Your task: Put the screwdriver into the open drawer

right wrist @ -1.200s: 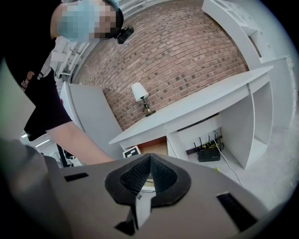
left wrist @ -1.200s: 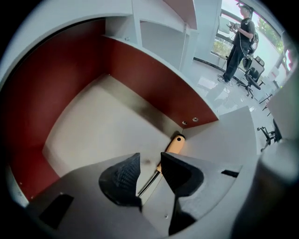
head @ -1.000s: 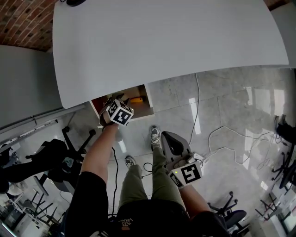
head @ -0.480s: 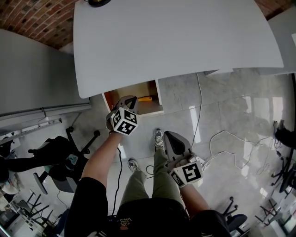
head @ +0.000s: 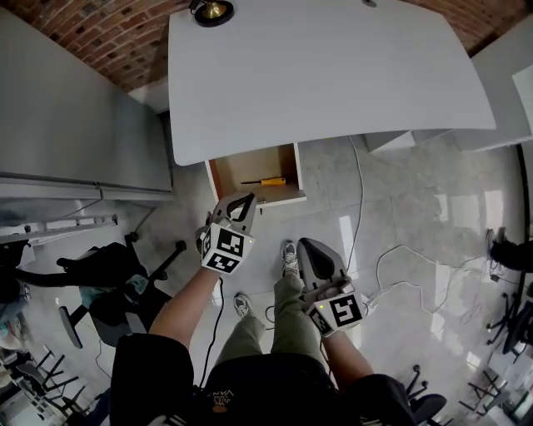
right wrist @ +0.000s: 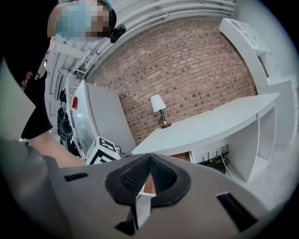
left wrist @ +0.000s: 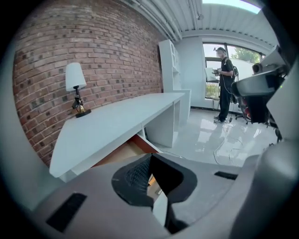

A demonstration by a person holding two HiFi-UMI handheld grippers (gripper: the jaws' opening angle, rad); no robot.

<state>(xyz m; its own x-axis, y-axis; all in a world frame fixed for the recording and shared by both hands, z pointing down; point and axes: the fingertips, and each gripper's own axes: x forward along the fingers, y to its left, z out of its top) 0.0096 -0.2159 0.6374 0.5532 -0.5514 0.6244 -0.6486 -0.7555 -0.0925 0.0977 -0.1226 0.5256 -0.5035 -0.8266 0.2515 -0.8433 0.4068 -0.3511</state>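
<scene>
The screwdriver, yellow-handled with a dark shaft, lies inside the open wooden drawer under the white desk. My left gripper hovers in front of the drawer, nearer me than its front edge, with jaws shut and nothing between them. In the left gripper view its closed tips point over the drawer and desk. My right gripper hangs lower right above my legs, shut and empty; in its own view the jaws meet.
A small lamp stands at the desk's far left corner. Cables trail over the glossy floor on the right. Office chairs stand at left. A person stands by the far window.
My left gripper has drawn back out of the drawer and risen toward me, leaving the screwdriver lying inside. The right gripper has lifted slightly.
</scene>
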